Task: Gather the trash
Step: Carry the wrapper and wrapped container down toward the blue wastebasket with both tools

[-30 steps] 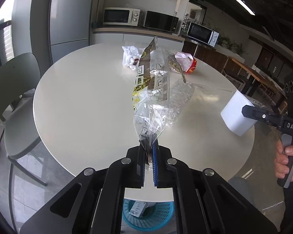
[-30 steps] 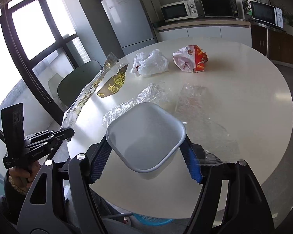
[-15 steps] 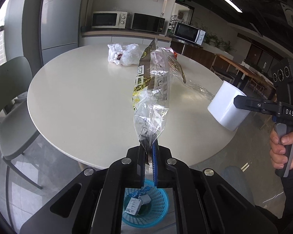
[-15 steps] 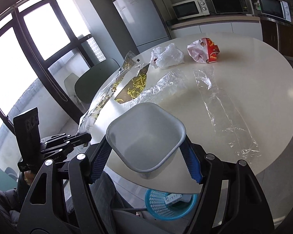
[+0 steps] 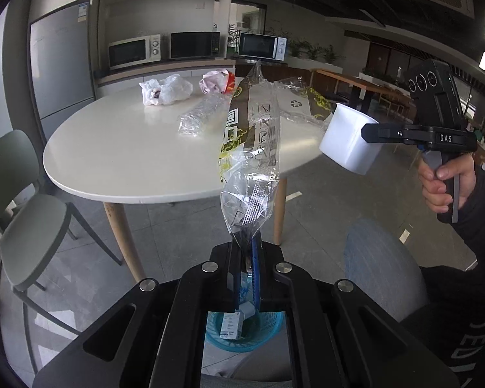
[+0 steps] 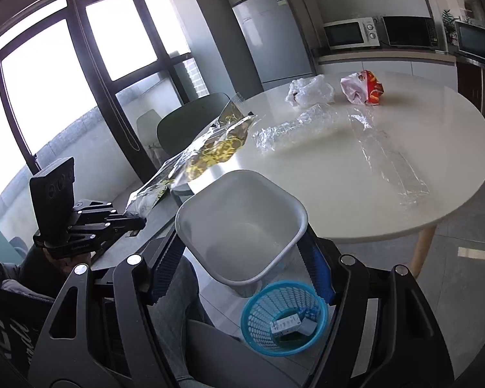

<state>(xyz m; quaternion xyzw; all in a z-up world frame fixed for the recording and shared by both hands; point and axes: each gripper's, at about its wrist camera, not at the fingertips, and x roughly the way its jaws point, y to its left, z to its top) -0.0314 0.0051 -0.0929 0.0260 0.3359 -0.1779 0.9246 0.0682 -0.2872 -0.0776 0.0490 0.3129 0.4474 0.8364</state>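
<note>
My left gripper (image 5: pixel 248 260) is shut on the end of a long clear and gold wrapper (image 5: pixel 250 148), which stands up in front of it, off the table. The wrapper also shows in the right wrist view (image 6: pixel 210 148). My right gripper (image 6: pixel 239 258) is shut on an empty white square cup (image 6: pixel 239 220), seen in the left wrist view too (image 5: pixel 349 142). A blue mesh basket (image 6: pixel 284 320) with small boxes inside stands on the floor below both grippers; it also shows in the left wrist view (image 5: pixel 242 333).
On the round white table (image 6: pixel 404 148) lie a crumpled white bag (image 6: pixel 310 92), a red and white snack bag (image 6: pixel 362 89), a clear crinkled wrapper (image 6: pixel 294 126) and a clear flat film (image 6: pixel 388 158). A green chair (image 5: pixel 26 213) stands at the left.
Both grippers have pulled back from the table and down, with the wrapper and the cup still held. The blue basket now shows below them.
</note>
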